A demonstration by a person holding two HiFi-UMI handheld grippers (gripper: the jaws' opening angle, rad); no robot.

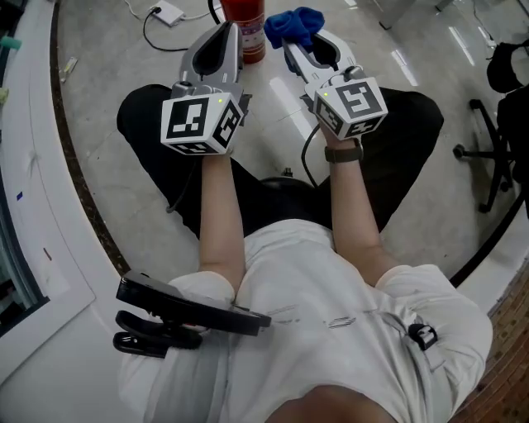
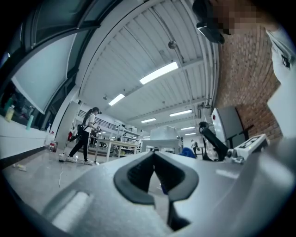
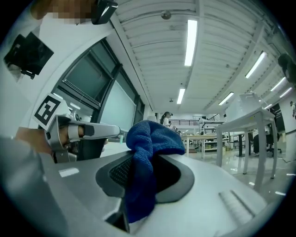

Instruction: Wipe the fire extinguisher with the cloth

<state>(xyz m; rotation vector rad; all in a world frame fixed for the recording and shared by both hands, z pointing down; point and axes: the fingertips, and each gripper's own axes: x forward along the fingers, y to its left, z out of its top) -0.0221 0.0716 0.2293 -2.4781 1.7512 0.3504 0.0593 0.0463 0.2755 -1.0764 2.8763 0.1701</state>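
Grey speckled floor (image 1: pixel 107 66) beneath red fire extinguisher (image 1: pixel 245 25) and blue cloth (image 1: pixel 293 25)

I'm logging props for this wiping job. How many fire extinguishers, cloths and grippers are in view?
Fire extinguisher: 1
Blue cloth: 1
Grippers: 2, the left gripper with jaws closed on nothing, the right gripper with jaws clamped on the cloth
Total: 4

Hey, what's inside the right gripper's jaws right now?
A blue cloth, pinched in the right gripper and bunched above its tips. The cloth hides where the jaws meet.
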